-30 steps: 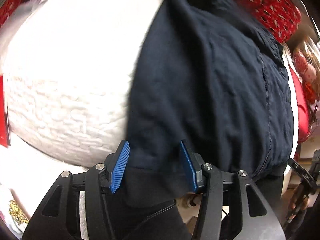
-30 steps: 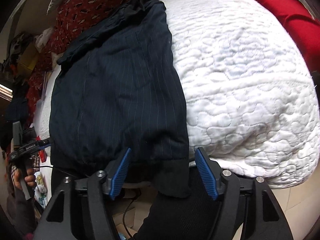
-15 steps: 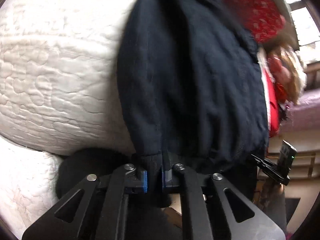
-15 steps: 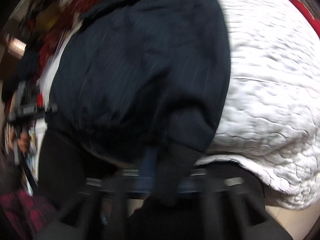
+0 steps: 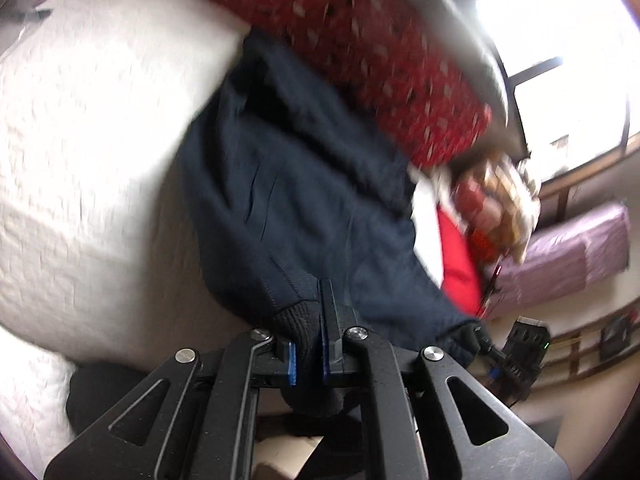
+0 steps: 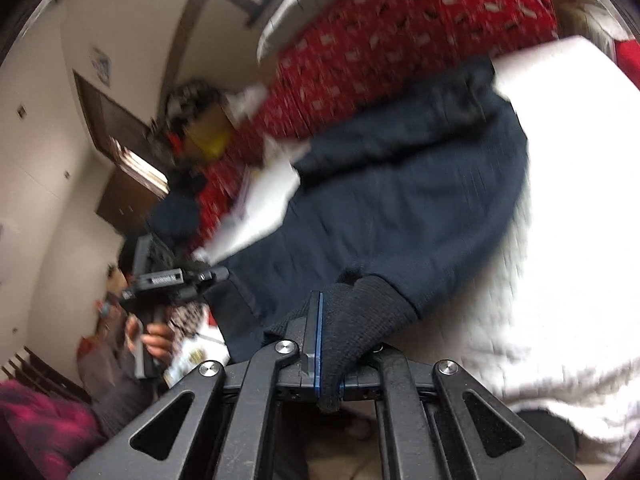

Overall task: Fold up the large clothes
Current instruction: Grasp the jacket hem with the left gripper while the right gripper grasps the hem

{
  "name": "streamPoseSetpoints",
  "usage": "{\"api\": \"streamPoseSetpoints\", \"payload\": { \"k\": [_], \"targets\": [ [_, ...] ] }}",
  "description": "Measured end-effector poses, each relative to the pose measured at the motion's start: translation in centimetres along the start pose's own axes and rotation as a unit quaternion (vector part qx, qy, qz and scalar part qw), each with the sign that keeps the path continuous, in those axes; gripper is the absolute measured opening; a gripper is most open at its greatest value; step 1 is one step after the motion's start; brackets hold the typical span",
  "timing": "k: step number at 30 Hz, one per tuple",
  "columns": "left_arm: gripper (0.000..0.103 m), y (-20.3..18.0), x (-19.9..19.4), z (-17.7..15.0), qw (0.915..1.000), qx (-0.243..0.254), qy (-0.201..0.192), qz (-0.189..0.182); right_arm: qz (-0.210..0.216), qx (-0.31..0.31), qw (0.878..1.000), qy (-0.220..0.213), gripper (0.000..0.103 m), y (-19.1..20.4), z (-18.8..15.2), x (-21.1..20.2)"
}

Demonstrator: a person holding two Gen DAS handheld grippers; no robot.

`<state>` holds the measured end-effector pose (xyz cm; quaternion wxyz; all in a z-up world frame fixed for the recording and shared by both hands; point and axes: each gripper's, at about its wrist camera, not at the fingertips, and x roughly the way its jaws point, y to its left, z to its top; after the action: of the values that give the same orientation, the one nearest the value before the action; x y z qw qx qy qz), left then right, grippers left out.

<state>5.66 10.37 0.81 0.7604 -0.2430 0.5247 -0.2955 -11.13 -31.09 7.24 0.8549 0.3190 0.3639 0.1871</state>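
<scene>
Both grippers, open a second ago, have clamped the dark jacket's [image 5: 304,200] ribbed hem, left gripper [image 5: 308,356] and right gripper [image 6: 328,360] fingers pinched narrow, the jacket stretching ahead over the white quilted bed [image 5: 88,168].

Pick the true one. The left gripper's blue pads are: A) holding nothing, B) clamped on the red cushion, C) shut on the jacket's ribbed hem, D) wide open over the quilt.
C: in the left wrist view, the left gripper pinches the dark jacket by its black ribbed hem.
</scene>
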Motion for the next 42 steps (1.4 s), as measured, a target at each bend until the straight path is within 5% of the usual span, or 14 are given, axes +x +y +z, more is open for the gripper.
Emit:
{"api": "streamPoseSetpoints", "payload": {
  "k": [4, 12, 24, 31, 36, 42],
  "targets": [
    [0.006, -0.8, -0.4, 5.2, 0.9985, -0.015, -0.053, -0.001, 0.002, 0.004, 0.999, -0.042, 0.004, -0.1, 4.5, -0.3],
    [0.006, -2.6, 5.5, 15.6, 0.9952, -0.034, -0.09, 0.02, -0.03, 0.012, 0.995, -0.099, 0.004, -2.4, 14.0, 1.6],
    [0.006, -1.7, 15.7, 28.9, 0.9917, -0.081, -0.087, 0.049, -0.07, 0.068, 0.989, -0.113, 0.003, -10.4, 27.7, 11.6],
    [0.01, 2.2, 22.6, 33.1, 0.9866, -0.131, -0.033, 0.091, -0.102, 0.137, 0.98, -0.106, 0.004, -16.4, 31.6, 18.5],
    [0.011, 6.2, 23.8, 33.2, 0.9749, -0.221, 0.003, 0.025, -0.13, 0.251, 0.958, -0.056, 0.006, -22.5, 30.2, 22.4],
    [0.011, 5.4, 19.4, 32.7, 0.9754, -0.208, -0.017, -0.072, -0.021, 0.266, 0.955, -0.128, 0.031, -22.1, 30.2, 16.8]
  ]
}}
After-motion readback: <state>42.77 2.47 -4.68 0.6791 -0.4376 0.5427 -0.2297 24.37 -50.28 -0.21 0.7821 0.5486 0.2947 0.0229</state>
